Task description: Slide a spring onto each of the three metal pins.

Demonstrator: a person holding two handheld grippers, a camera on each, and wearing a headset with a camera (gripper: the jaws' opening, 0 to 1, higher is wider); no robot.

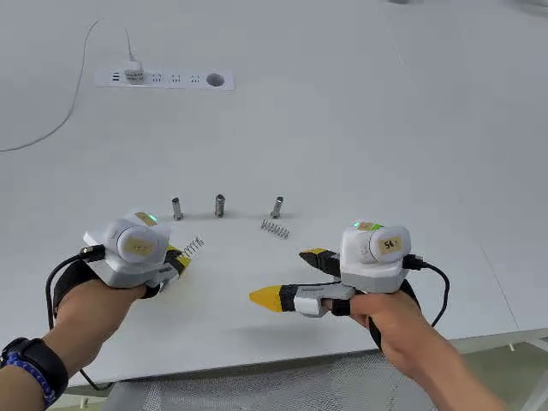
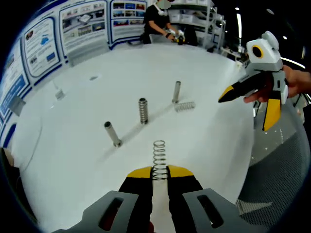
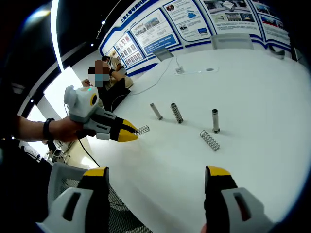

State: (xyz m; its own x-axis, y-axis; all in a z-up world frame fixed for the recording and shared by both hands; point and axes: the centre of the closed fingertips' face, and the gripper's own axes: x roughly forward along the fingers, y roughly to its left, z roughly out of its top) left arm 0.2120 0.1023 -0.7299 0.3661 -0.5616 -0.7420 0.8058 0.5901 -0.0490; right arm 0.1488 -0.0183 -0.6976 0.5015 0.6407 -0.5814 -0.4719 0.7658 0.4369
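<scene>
Your left gripper (image 2: 159, 171) clamps spring (image 2: 159, 154) by its end; tip it upright, centre over nearest pin (image 2: 112, 133), lower straight; middle pin (image 2: 142, 110) seems already sprung; right gripper (image 3: 155, 177) gapes, loose spring (image 3: 210, 140) beside far pin (image 2: 176, 91)

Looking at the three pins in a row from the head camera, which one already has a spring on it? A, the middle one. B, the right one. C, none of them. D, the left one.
A: the middle pin has coils wrapped round its shaft, while the left pin and right pin are smooth bare metal; the left gripper pinches another spring.
</scene>
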